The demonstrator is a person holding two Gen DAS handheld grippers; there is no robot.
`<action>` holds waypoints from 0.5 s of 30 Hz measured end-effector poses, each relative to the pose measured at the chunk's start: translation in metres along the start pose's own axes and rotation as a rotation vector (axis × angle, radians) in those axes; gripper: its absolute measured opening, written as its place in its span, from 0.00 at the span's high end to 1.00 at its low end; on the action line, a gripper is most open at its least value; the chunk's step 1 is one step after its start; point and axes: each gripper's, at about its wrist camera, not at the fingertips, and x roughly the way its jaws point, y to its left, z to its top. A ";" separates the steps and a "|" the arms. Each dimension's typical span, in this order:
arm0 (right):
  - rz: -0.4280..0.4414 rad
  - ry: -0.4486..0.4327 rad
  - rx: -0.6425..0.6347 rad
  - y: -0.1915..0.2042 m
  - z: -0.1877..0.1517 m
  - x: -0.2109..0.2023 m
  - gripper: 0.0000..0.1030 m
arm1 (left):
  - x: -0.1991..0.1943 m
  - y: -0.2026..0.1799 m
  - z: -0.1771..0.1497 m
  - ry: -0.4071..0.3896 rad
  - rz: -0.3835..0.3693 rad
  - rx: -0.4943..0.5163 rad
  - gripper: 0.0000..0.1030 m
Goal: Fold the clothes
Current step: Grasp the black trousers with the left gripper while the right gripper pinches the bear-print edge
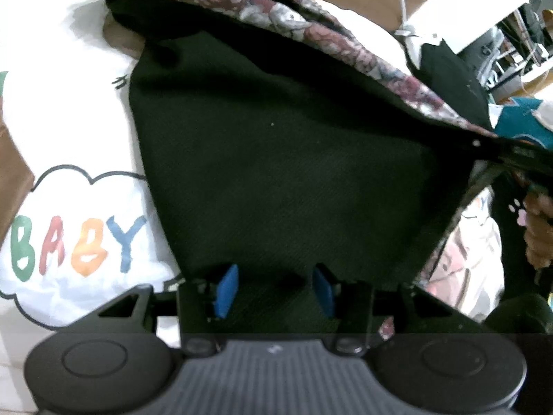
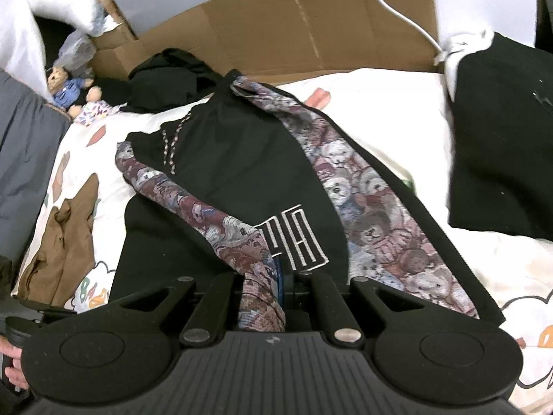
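Observation:
A black garment [image 1: 276, 155] with bear-patterned bands [image 1: 311, 31] lies spread on a white sheet. My left gripper [image 1: 274, 288] hovers low over its black panel, blue pads [image 1: 226, 290] apart and pressing on nothing. In the right wrist view the same garment [image 2: 235, 173] shows white embroidered letters [image 2: 297, 238]. My right gripper [image 2: 276, 276] is shut on one bear-patterned band [image 2: 214, 218], which runs up from the jaws. The left wrist view shows the right gripper [image 1: 484, 147] at the garment's right corner, lifting that edge.
The white sheet [image 1: 69, 138] carries a cloud print reading BABY. Flattened cardboard [image 2: 293, 24] stands behind the bed. Another black garment [image 2: 501, 138] lies at the right, a dark clothes pile [image 2: 166, 79] and plush toys [image 2: 65, 86] at the back left. A hand [image 1: 539, 228] shows at the right edge.

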 end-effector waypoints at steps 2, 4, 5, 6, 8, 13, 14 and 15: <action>-0.011 0.002 0.026 -0.009 -0.004 0.003 0.95 | 0.002 0.007 -0.003 0.006 -0.012 0.009 0.50; -0.021 0.014 0.055 -0.019 -0.008 0.009 0.95 | 0.004 0.012 -0.004 0.015 -0.023 0.006 0.50; -0.025 0.022 0.066 -0.023 -0.010 0.011 0.94 | 0.006 0.015 -0.006 0.023 -0.029 0.005 0.50; -0.029 0.029 0.077 -0.026 -0.012 0.014 0.94 | 0.007 0.020 -0.008 0.029 -0.030 0.006 0.50; -0.036 0.040 0.090 -0.031 -0.015 0.017 0.93 | 0.008 0.028 -0.012 0.042 -0.033 0.006 0.50; -0.031 0.046 0.123 -0.039 -0.020 0.018 0.90 | -0.010 0.003 -0.042 0.057 -0.005 -0.018 0.50; -0.030 0.046 0.124 -0.040 -0.020 0.019 0.90 | -0.010 0.005 -0.040 0.061 0.012 -0.028 0.49; -0.029 0.052 0.125 -0.040 -0.021 0.020 0.90 | -0.011 0.007 -0.039 0.063 0.023 -0.038 0.49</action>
